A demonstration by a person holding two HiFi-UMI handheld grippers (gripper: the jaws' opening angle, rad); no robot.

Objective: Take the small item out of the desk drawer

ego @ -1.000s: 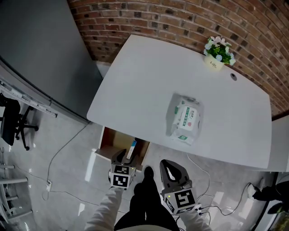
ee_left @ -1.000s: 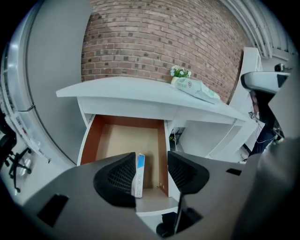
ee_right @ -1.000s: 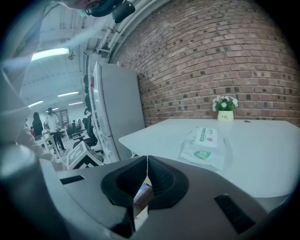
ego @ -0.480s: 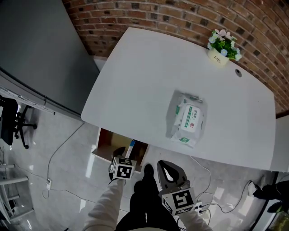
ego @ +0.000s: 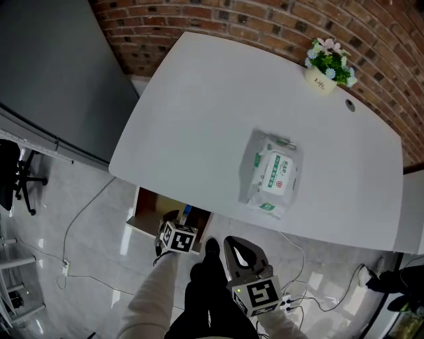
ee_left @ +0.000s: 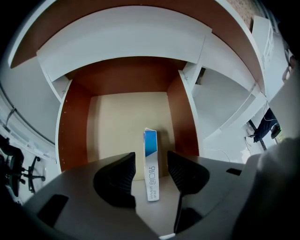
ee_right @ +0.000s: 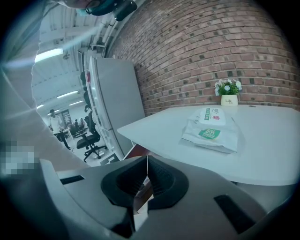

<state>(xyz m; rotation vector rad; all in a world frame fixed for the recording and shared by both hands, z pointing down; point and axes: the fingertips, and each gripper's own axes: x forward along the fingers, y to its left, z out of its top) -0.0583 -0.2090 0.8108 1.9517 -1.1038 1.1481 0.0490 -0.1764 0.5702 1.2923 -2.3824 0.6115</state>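
Observation:
The desk drawer (ee_left: 126,117) stands pulled out under the white desk (ego: 199,112). On its pale floor a small blue-and-white box (ee_left: 150,161) stands on its long edge, pointing away from me. My left gripper (ee_left: 151,177) is open, one jaw on each side of the box's near half with a gap on both sides. In the head view the left gripper (ego: 174,222) reaches into the drawer (ego: 147,210), where a blue bit of the box (ego: 186,213) shows. My right gripper (ego: 240,255) hangs shut and empty below the desk's front edge, and the right gripper (ee_right: 146,177) faces the desk.
A pack of wet wipes (ego: 271,173) lies on the desk and a small flower pot (ego: 326,66) stands at its far edge by the brick wall (ego: 252,20). A grey cabinet (ego: 46,73) stands at the left, with cables (ego: 79,225) on the floor.
My left gripper has moved forward into the drawer, so the box now lies between its jaws. The right gripper has hardly moved.

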